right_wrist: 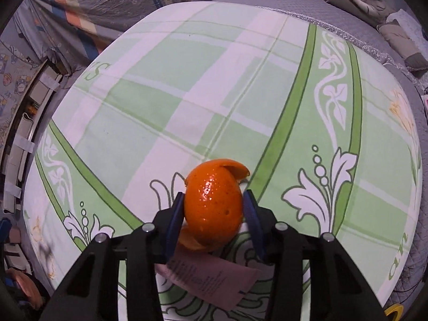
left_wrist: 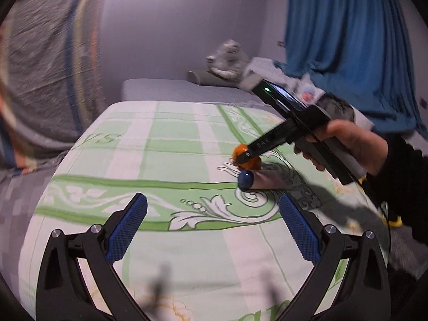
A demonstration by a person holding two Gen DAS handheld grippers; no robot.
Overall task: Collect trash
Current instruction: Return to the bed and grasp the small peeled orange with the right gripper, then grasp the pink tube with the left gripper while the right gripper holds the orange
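Note:
An orange peel (right_wrist: 214,203) sits between the blue pads of my right gripper (right_wrist: 214,208), which is shut on it just above the green and white bedspread (right_wrist: 187,93). A pink paper slip (right_wrist: 214,281) lies on the bedspread under the gripper. In the left wrist view the right gripper (left_wrist: 247,157) holds the orange peel (left_wrist: 248,160) at the right middle, next to a blue bottle cap (left_wrist: 245,179) on a lying clear bottle. My left gripper (left_wrist: 212,208) is open and empty, hovering over the bedspread (left_wrist: 160,160) nearer the front.
A grey mattress (left_wrist: 174,91) with pillows and a plush toy (left_wrist: 227,58) lies at the back. A blue curtain (left_wrist: 347,40) hangs at the right. A hanging grey sheet (left_wrist: 48,67) is on the left. Clutter lines the bed's left side (right_wrist: 21,133).

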